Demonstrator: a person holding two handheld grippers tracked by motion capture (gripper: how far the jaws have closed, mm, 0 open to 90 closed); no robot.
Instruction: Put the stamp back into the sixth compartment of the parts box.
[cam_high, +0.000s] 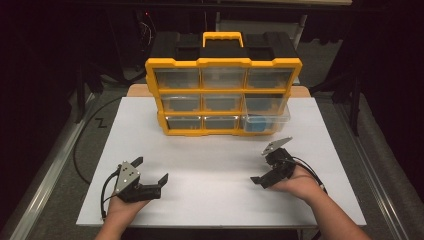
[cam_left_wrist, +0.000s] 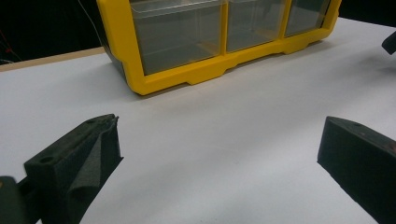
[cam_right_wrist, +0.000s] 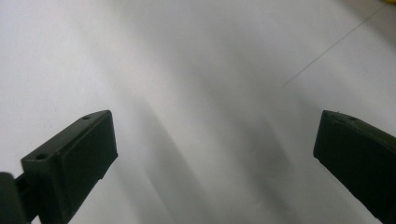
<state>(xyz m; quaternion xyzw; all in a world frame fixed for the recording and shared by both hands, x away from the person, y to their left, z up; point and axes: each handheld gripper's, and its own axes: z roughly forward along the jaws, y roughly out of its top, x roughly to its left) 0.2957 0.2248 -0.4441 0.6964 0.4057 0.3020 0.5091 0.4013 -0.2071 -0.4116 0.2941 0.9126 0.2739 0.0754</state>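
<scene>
now both grippers rest released: left gripper (cam_high: 151, 169) lower left, right gripper (cam_high: 270, 165) lower right; approach the protruding clear plastic drawer (cam_high: 264, 119) of the yellow organizer box (cam_high: 223, 62) squarely.

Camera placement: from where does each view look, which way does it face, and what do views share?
High view: above the person's side, facing forward-down on the white table; hands, left gripper, right gripper.
Left gripper view: between open jaws toward the yellow plastic drawer organiser.
Right gripper view: open jaws, down at tabletop.
Shared: organiser, high and left.
</scene>
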